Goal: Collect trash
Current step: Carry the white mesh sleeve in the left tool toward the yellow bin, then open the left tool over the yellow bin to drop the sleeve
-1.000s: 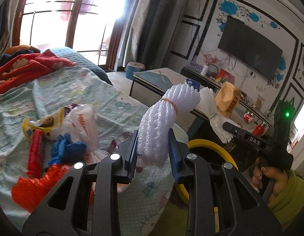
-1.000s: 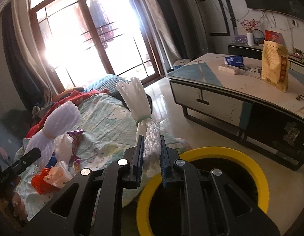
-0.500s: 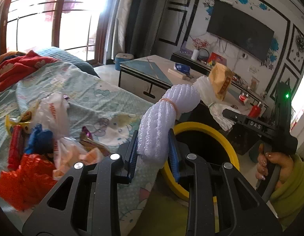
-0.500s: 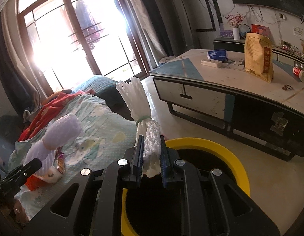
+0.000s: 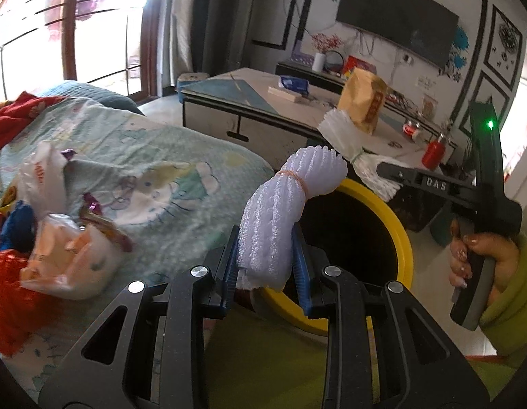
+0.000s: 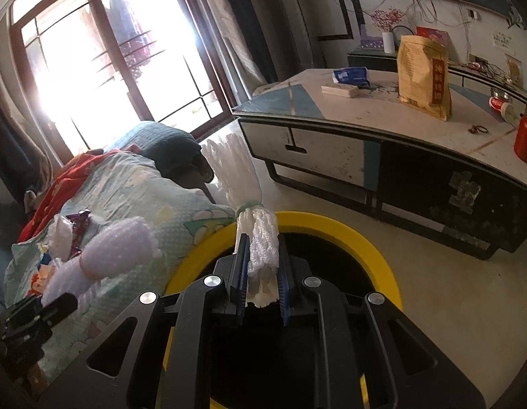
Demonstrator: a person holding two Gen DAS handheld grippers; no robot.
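Left wrist view: left hand-held gripper (image 5: 266, 260) clamped on foam net bundle (image 5: 280, 211), beside yellow-rimmed bin (image 5: 398, 235).
Right wrist view: right hand-held gripper (image 6: 261, 281) pinched second foam net bundle (image 6: 256, 235) over bin opening.
Bed (image 5: 168, 163): wrappers (image 5: 69, 255) remained.

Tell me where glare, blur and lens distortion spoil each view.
Left wrist view: the window is blown out to white; the wrappers at the left edge look smeared; the table and wall frames bow with fisheye. Right wrist view: the window glares, washing out nearby detail; the foam bundle in the right tool stays sharp.
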